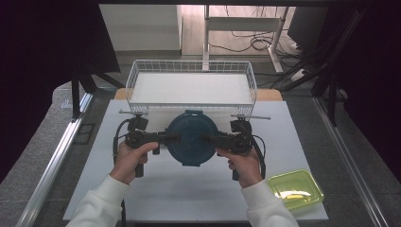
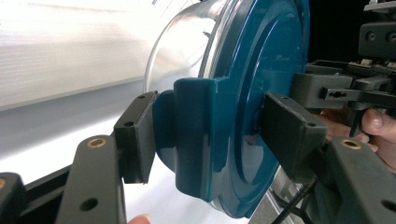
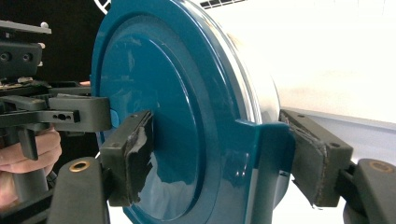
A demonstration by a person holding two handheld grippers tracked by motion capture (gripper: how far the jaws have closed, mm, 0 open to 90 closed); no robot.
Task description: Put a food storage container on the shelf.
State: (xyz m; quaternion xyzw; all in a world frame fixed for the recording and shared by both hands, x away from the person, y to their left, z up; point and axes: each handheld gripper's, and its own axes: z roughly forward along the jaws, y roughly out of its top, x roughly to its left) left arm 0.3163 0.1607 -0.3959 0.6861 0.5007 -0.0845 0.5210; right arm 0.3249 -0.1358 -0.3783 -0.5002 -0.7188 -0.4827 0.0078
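Note:
A round clear container with a dark teal lid (image 1: 191,137) hangs just above the white table top, in front of the wire basket. My left gripper (image 1: 174,138) grips its left edge, and my right gripper (image 1: 209,139) grips its right edge. In the left gripper view, the left gripper (image 2: 212,135) is shut over a teal latch flap (image 2: 196,140), one pad under the rim and one on the lid's top. The right gripper (image 3: 222,158) clamps the opposite latch (image 3: 266,168) the same way. The clear bowl (image 2: 187,42) shows behind the lid.
A white wire basket (image 1: 189,64) stands across the back of the table. A yellow-green lidded box (image 1: 295,189) lies at the front right corner. Metal rails (image 1: 56,156) run along both sides of the white table top (image 1: 189,194).

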